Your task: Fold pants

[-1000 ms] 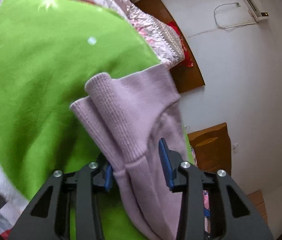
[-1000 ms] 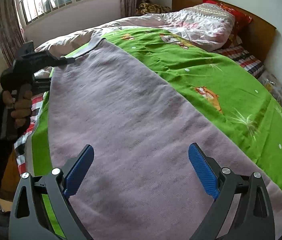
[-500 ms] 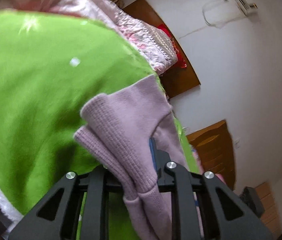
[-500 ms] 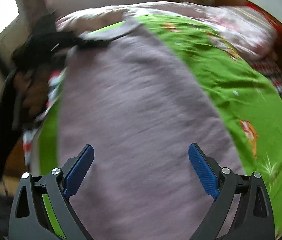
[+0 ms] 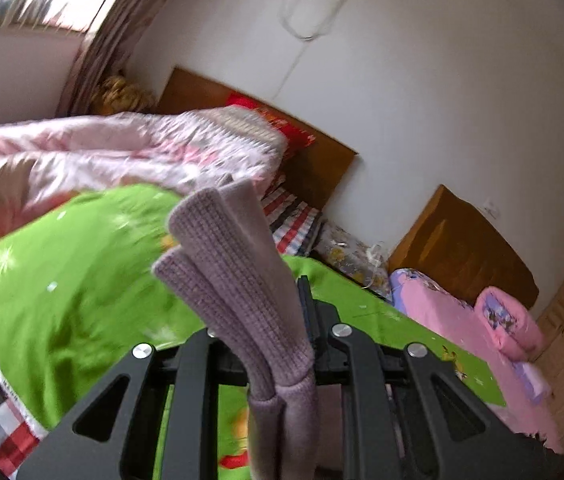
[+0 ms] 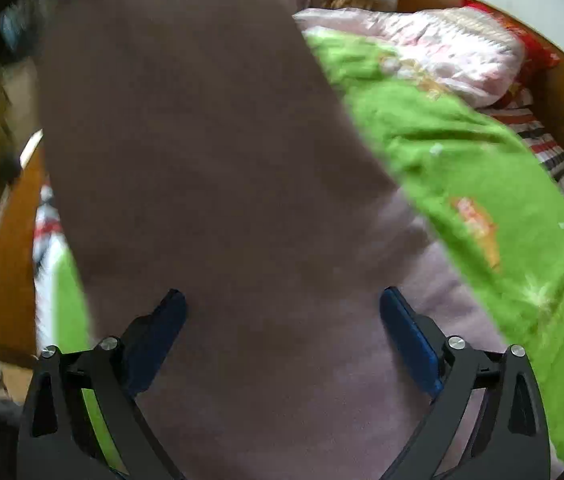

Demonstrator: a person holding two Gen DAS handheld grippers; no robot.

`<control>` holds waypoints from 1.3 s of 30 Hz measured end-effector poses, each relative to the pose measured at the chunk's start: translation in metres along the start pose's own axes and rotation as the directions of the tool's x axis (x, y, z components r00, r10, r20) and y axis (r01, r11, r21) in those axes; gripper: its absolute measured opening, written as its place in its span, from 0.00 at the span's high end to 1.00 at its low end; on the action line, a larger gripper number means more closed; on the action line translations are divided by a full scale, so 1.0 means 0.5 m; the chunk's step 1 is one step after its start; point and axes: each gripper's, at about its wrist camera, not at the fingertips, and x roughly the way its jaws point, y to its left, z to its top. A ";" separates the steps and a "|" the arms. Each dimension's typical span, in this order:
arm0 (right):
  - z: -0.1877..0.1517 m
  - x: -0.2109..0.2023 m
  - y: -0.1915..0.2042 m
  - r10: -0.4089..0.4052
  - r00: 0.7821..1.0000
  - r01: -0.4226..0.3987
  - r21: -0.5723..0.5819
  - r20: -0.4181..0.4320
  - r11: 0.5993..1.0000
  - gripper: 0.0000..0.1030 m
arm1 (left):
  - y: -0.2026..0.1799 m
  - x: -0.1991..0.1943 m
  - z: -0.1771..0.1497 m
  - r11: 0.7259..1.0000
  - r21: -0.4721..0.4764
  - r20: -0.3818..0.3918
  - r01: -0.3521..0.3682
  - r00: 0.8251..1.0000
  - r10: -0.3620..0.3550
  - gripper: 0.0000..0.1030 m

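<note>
A: What is the left claw (image 5: 278, 344) doing?

B: Its jaws have just been closing, and they are pressed onto a bunched, ribbed end of the pale purple pants (image 5: 238, 280). The knit sticks up past the tips toward twelve o'clock and hangs down between the black arms toward six.

A: And the right claw (image 6: 282, 340)?

B: Spread wide; its jaws have just been opening further. The blue pads (image 6: 410, 344) stand well apart at about eight and four o'clock, and nothing is pinched between them. Purple fabric lies under the gap.

A: Where are the pants in that view?

B: One stretch lies flat on the green blanket (image 6: 502, 208) at the bottom of the right wrist view. From there a broad, blurred, shadowed sheet of them rises toward eleven and twelve o'clock, filling the middle of the picture.

A: What else is around?

B: A pink quilt (image 5: 102, 156) is heaped on the bed at about ten o'clock in the left wrist view, with a wooden headboard (image 5: 322, 168) behind it against the white wall (image 5: 442, 80).
</note>
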 end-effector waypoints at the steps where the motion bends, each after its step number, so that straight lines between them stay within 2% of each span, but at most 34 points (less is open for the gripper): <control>1: -0.002 -0.008 0.006 -0.012 1.000 0.012 -0.011 -0.008 1.000 0.04 | -0.029 0.002 0.005 1.000 0.024 0.001 0.008 1.000 -0.008 0.84; 2: -0.002 -0.017 0.008 -0.018 1.000 0.017 -0.020 -0.020 1.000 0.06 | -0.065 0.002 0.007 0.998 0.061 0.002 0.009 1.000 -0.010 0.84; 4: -0.015 -0.070 -0.001 -0.057 0.998 0.057 0.014 0.026 0.998 0.06 | -0.131 -0.001 0.003 0.991 0.134 0.007 0.017 1.000 -0.018 0.84; 6: -0.054 -0.159 -0.065 -0.095 0.989 0.071 0.200 0.110 0.977 0.06 | -0.213 -0.009 -0.012 0.975 0.217 0.002 0.053 0.999 -0.054 0.84; 7: -0.086 -0.208 -0.107 -0.121 0.979 0.064 0.315 0.163 0.947 0.05 | -0.249 -0.012 -0.025 0.965 0.254 -0.004 0.071 0.997 -0.072 0.84; 8: -0.133 -0.262 -0.158 -0.156 0.965 0.047 0.444 0.213 0.895 0.04 | -0.287 -0.012 -0.040 0.951 0.298 -0.011 0.085 0.996 -0.086 0.84; 9: -0.174 -0.300 -0.195 -0.173 0.954 0.019 0.525 0.245 0.851 0.04 | -0.338 -0.010 -0.067 0.932 0.346 -0.028 0.107 0.994 -0.104 0.84; 11: -0.276 -0.380 -0.262 -0.205 0.926 -0.056 0.653 0.317 0.755 0.04 | -0.417 0.007 -0.126 0.897 0.407 -0.087 0.171 0.985 -0.148 0.83; 12: -0.312 -0.406 -0.282 -0.221 0.916 -0.076 0.688 0.334 0.722 0.04 | -0.465 0.029 -0.177 0.869 0.449 -0.148 0.209 0.976 -0.158 0.81; 13: -0.369 -0.439 -0.300 -0.249 0.904 -0.095 0.731 0.348 0.676 0.04 | -0.505 0.059 -0.235 0.836 0.497 -0.213 0.231 0.967 -0.141 0.81; 14: -0.403 -0.458 -0.302 -0.265 0.897 -0.107 0.756 0.354 0.646 0.04 | -0.524 0.078 -0.272 0.817 0.523 -0.252 0.243 0.960 -0.124 0.78; 15: -0.435 -0.473 -0.306 -0.276 0.891 -0.123 0.778 0.360 0.616 0.04 | -0.548 0.117 -0.336 0.788 0.548 -0.344 0.281 0.934 -0.094 0.73; 17: -0.503 -0.494 -0.312 -0.282 0.888 -0.162 0.821 0.363 0.547 0.04 | -0.561 0.183 -0.440 0.754 0.535 -0.531 0.380 0.846 -0.049 0.71; 18: -0.525 -0.498 -0.313 -0.285 0.890 -0.166 0.836 0.355 0.523 0.04 | -0.562 0.205 -0.489 0.734 0.542 -0.589 0.408 0.808 -0.014 0.69; 19: -0.551 -0.504 -0.310 -0.288 0.893 -0.167 0.850 0.345 0.500 0.04 | -0.565 0.191 -0.498 0.709 0.576 -0.551 0.406 0.834 -0.030 0.60; 20: -0.561 -0.506 -0.309 -0.287 0.894 -0.171 0.855 0.343 0.491 0.04 | -0.565 0.179 -0.494 0.703 0.549 -0.581 0.453 0.811 -0.069 0.36; 21: -0.578 -0.509 -0.310 -0.284 0.894 -0.180 0.858 0.347 0.482 0.04 | -0.562 0.168 -0.482 0.711 0.504 -0.604 0.490 0.789 -0.115 0.27; 22: -0.590 -0.509 -0.300 -0.274 0.893 -0.200 0.860 0.357 0.470 0.04 | -0.554 0.151 -0.465 0.716 0.472 -0.600 0.514 0.783 -0.166 0.26; 24: -0.605 -0.502 -0.293 -0.239 0.897 -0.236 0.861 0.371 0.451 0.04 | -0.525 0.101 -0.409 0.733 0.420 -0.545 0.535 0.795 -0.268 0.08; 25: -0.607 -0.495 -0.289 -0.213 0.901 -0.254 0.860 0.377 0.443 0.04 | -0.504 0.081 -0.383 0.750 0.397 -0.507 0.529 0.808 -0.301 0.04; 26: -0.606 -0.486 -0.279 -0.167 0.909 -0.276 0.852 0.382 0.445 0.04 | -0.481 0.061 -0.358 0.774 0.374 -0.461 0.510 0.827 -0.323 0.02; 27: -0.600 -0.478 -0.267 -0.134 0.915 -0.284 0.844 0.380 0.456 0.04 | -0.443 0.044 -0.327 0.810 0.339 -0.406 0.478 0.851 -0.333 0.02; 29: -0.573 -0.455 -0.238 -0.060 0.929 -0.292 0.823 0.365 0.487 0.04 | -0.376 0.025 -0.285 0.881 0.275 -0.325 0.385 0.900 -0.292 0.02; 30: -0.560 -0.441 -0.222 -0.020 0.935 -0.298 0.813 0.355 0.500 0.04 | -0.330 0.016 -0.268 0.920 0.242 -0.281 0.309 0.930 -0.238 0.02; 31: -0.549 -0.431 -0.207 0.011 0.940 -0.299 0.807 0.342 0.509 0.04 | -0.280 0.009 -0.257 0.951 0.206 -0.253 0.230 0.951 -0.175 0.02; 34: -0.509 -0.377 -0.160 0.118 0.960 -0.275 0.784 0.253 0.556 0.06 | -0.199 -0.009 -0.255 0.980 0.157 -0.230 0.126 0.969 -0.087 0.02; 36: -0.484 -0.355 -0.140 0.122 0.967 -0.253 0.770 0.225 0.586 0.06 | -0.158 -0.014 -0.270 0.986 0.138 -0.244 0.088 0.968 -0.052 0.02; 38: -0.469 -0.351 -0.144 0.121 0.961 -0.271 0.769 0.247 0.579 0.12 | -0.136 -0.014 -0.286 0.989 0.128 -0.268 0.077 0.963 -0.040 0.02; 39: -0.463 -0.345 -0.150 0.126 0.957 -0.285 0.777 0.261 0.562 0.19 | -0.125 -0.015 -0.300 0.989 0.129 -0.285 0.079 0.958 -0.040 0.02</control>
